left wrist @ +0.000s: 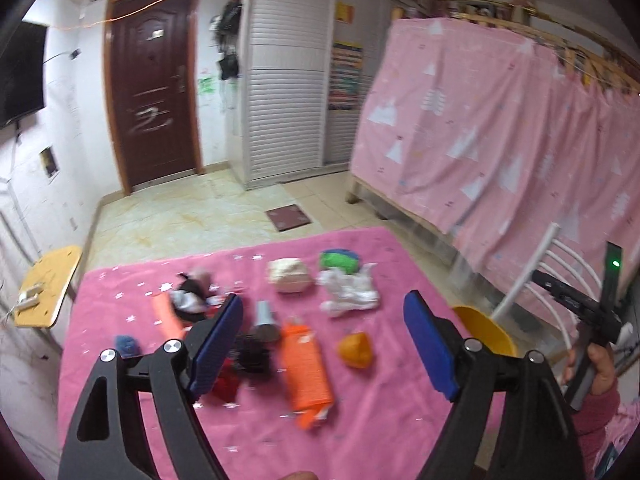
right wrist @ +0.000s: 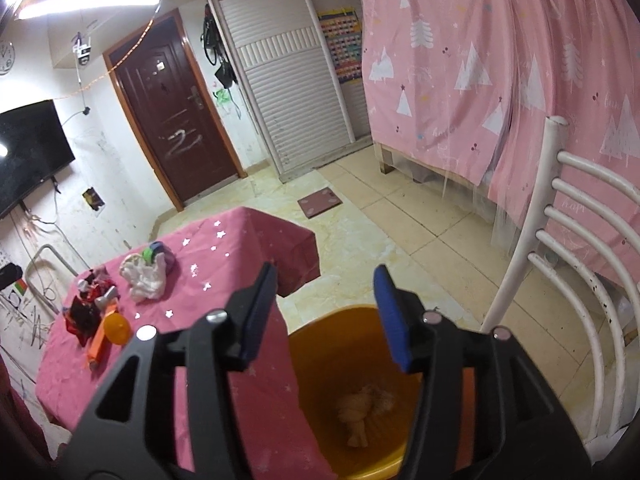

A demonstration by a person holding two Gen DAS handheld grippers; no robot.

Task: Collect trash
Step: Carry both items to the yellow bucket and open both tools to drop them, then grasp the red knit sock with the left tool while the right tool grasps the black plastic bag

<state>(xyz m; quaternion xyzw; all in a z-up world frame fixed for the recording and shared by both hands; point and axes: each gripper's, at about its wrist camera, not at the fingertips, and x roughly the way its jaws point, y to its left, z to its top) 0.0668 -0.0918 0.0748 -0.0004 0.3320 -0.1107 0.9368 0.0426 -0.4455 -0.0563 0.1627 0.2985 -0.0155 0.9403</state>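
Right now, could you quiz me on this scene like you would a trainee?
1. True or false: the right gripper is clamped on a piece of trash.
2. What lies at the bottom of the yellow bin?
   A. a crumpled beige scrap
   B. an orange packet
   C. nothing
3. Fill in: the trash that remains lies on a table covered with a ___ cloth.

Key:
1. False. Its jaws are apart over the bin with nothing between them.
2. A. The crumpled beige scrap lies there; the orange packet is on the table.
3. Pink.
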